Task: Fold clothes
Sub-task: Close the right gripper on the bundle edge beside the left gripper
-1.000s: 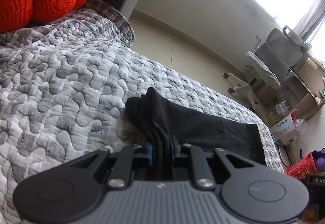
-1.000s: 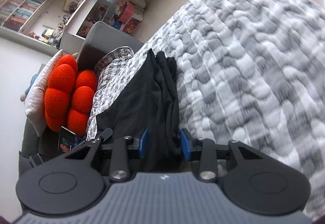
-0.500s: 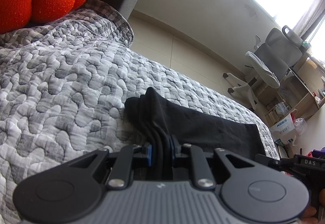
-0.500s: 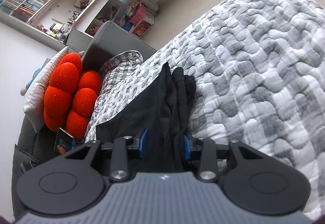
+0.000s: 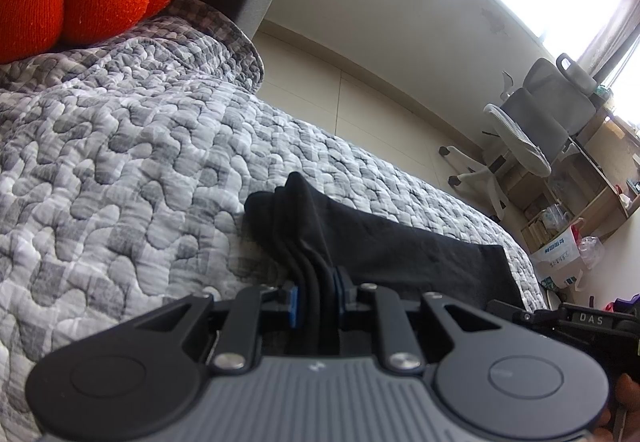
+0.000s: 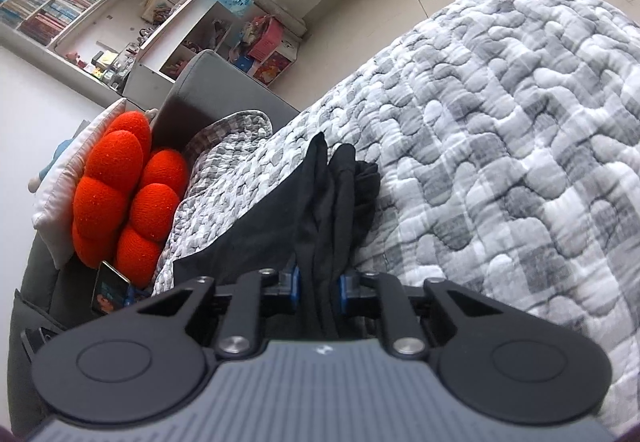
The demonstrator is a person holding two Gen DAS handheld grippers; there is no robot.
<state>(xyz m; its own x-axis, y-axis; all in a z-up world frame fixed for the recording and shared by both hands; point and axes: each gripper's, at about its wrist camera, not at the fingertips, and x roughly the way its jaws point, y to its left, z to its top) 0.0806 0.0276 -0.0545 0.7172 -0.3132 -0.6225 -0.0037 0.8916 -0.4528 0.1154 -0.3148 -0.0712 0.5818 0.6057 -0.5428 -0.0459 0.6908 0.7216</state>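
The left gripper (image 5: 316, 296) and right gripper (image 6: 318, 288) each have their jaws clamped on a bunched end of one soft black garment (image 5: 384, 242), folded in several layers and lying on the bed's grey puffy quilt (image 5: 120, 169). Beyond the garment sit one knobbly knitted orange cushion (image 6: 120, 201), then bookshelves (image 6: 60, 9) packed with books.
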